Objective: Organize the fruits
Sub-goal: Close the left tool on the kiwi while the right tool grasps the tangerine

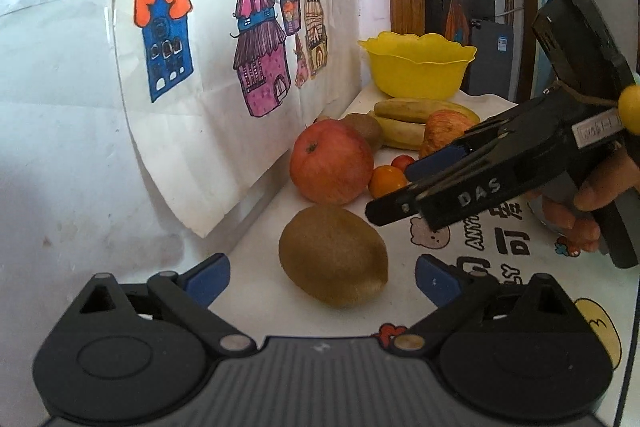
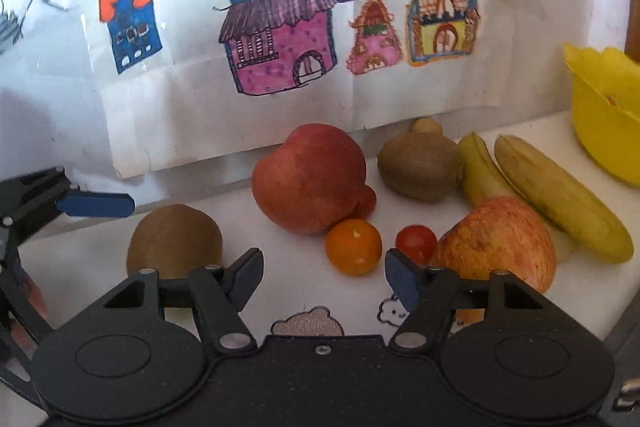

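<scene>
**Left gripper lines up on the near kiwi**

Front and centre is the near kiwi (image 1: 334,257), lying on the white tabletop (image 1: 500,291) right ahead of the left gripper (image 1: 322,277), and it sits squarely in the gap between the two blue pads. Jaws spread wide, nothing in them, neither pad touching the fruit yet. The kiwi's long axis runs aslant across the gripper's line, far-left to near-right, so by my read the fingers would close over its narrower waist, not end to end.

Moving outward: just behind the kiwi stands the big red apple (image 1: 331,163), with an orange cherry tomato (image 2: 353,247) and a red cherry tomato (image 2: 416,243) beside it. The right gripper (image 2: 324,277) hovers over those two little ones, jaws also open and empty, the orange tomato just ahead of its gap. Off to its right sits a second, streaky apple (image 2: 498,243), then two bananas (image 2: 560,203) and a second kiwi (image 2: 418,169) back toward the wall.

Farthest out, at the end of the table, waits the yellow bowl (image 1: 416,67), apparently the place to gather the fruit. It looks empty from here, though its inside is mostly hidden.

For the near kiwi, the left hand is plainly the closer one; the right one is angled in above the tomatoes instead. A child's drawing of houses (image 2: 276,27) hangs on the wall behind.
</scene>
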Available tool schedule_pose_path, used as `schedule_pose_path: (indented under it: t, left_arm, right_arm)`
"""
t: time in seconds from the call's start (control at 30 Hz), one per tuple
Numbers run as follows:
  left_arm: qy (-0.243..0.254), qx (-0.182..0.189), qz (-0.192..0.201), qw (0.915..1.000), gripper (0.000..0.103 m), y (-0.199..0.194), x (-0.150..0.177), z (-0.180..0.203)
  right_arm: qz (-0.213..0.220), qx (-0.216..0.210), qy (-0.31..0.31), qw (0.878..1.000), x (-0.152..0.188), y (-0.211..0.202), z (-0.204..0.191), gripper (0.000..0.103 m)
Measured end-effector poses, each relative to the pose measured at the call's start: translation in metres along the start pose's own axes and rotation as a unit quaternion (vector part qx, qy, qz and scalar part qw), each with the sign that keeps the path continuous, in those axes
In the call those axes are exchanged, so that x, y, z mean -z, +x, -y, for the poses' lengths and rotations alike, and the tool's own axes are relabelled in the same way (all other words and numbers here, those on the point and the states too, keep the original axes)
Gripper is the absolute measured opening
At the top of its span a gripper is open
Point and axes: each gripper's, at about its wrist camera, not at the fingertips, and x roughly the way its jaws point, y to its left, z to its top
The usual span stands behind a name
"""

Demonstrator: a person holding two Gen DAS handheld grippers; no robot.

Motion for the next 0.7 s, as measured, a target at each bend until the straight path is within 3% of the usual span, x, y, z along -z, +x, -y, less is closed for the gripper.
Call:
schedule_pose_path:
  t: [0.27, 0.4, 0.6, 0.7]
  left_arm:
    - [0.009, 0.012, 0.013, 0.9998, 0.093, 0.002, -0.004, 0.001]
    - [0.013, 0.017, 0.008, 0.9997, 0.084, 0.007, -0.007, 0.004]
    - [0.011, 0.008, -0.016, 0.9998, 0.067, 0.015, -0.007, 0.007]
    - [-0.005, 0.015, -0.041, 0.9990, 0.065, 0.023, -0.008, 0.004]
  right_arm:
    - [0.007, 0.034, -0.034, 0.999, -0.001, 0.008, -0.008, 0.060]
    - [0.004, 0.057, -0.052, 0.997, -0.002, 0.013, -0.012, 0.054]
    - [0.006, 0.080, -0.060, 0.995, -0.001, 0.016, -0.015, 0.042]
    - [0.012, 0.086, -0.062, 0.994, 0.000, 0.018, -0.016, 0.040]
